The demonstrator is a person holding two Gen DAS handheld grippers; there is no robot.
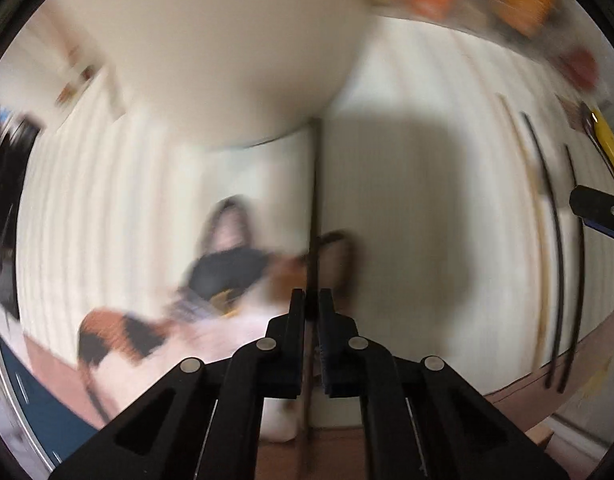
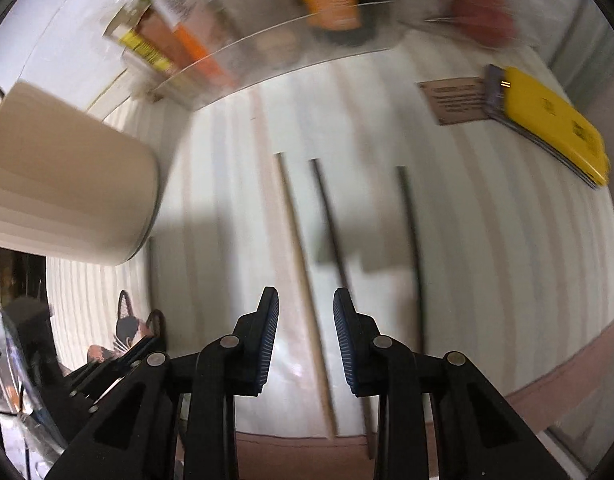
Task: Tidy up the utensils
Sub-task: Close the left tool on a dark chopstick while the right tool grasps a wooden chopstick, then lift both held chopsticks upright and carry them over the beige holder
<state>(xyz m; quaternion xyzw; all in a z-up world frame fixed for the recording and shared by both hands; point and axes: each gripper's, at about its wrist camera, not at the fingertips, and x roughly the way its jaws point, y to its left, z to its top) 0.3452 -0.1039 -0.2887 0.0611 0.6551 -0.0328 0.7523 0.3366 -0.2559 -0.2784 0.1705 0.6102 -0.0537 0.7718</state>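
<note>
My left gripper [image 1: 311, 294] points down at a striped placemat [image 1: 407, 160] and is shut on a thin dark chopstick [image 1: 315, 184], which runs up to the foot of a cream cup [image 1: 211, 60]. The right wrist view shows that chopstick [image 2: 150, 276] and the left gripper's fingers [image 2: 107, 364] at the lower left, below the cup [image 2: 67, 184]. My right gripper [image 2: 306, 296] hangs open over a light wooden chopstick [image 2: 295, 220] that lies between its fingers, untouched. A dark chopstick [image 2: 327, 208] passes under its right finger. Another dark one [image 2: 411, 232] lies further right.
A clear bin of packets [image 2: 235, 40] stands behind the placemat [image 2: 487, 240]. A brown card [image 2: 455, 100] and a yellow flat pack [image 2: 547, 120] lie at the back right. A cat picture [image 1: 227, 264] is printed on the mat. The table's brown edge [image 2: 567, 384] runs along the front.
</note>
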